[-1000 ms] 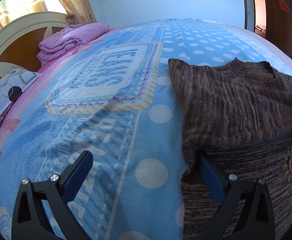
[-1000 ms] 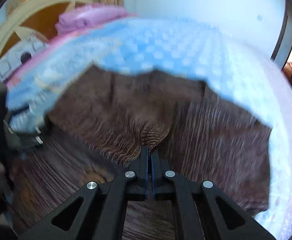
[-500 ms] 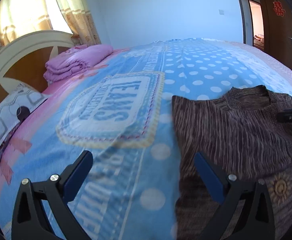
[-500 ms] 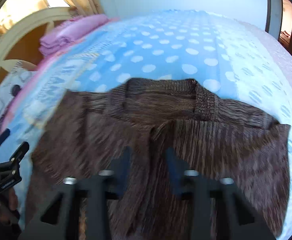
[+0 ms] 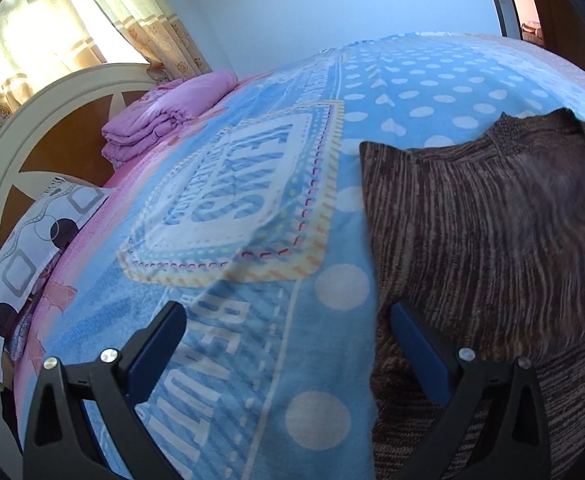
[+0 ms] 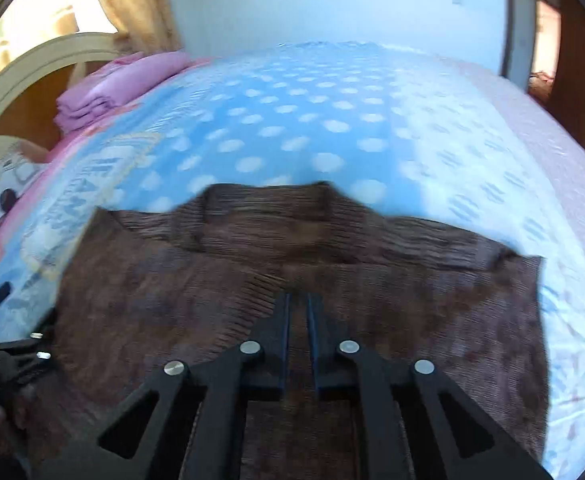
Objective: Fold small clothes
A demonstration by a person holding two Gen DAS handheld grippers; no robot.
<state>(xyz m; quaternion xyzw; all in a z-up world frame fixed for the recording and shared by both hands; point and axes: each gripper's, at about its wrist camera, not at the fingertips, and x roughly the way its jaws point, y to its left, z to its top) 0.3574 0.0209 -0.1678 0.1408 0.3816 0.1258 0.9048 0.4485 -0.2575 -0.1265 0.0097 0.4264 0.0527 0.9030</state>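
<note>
a: largest element? the bed, under a light-blue blanket with white dots and a printed lettering panel [image 5: 252, 184], runs to a cream and wood headboard [image 5: 48, 128].

b: next, the task item: a brown, finely striped knit sweater [image 5: 492, 240] lies spread flat on the near right part of the blanket, neckline [image 6: 264, 196] toward the far side, one sleeve folded in across the body.

a: background items: a folded pink quilt [image 5: 164, 120] beside the headboard, well apart from the sweater, and a pillow with grey squares and dark circles [image 5: 32, 248] at the left edge.

b: left gripper [image 5: 288, 320]: fingers spread wide, nothing between them; one blue pad [image 5: 416, 344] rests at the sweater's left edge, the other over bare blanket.

a: right gripper [image 6: 298, 312]: over the sweater's middle, a narrow slit between the fingers. the view is blurred, so whether knit is pinched there cannot be told.

b: risk, as a judgement: closing the left gripper here may catch blanket along with knit, dragging the bedding. a shallow pinch by the right gripper could let the folded sleeve slide back out.
</note>
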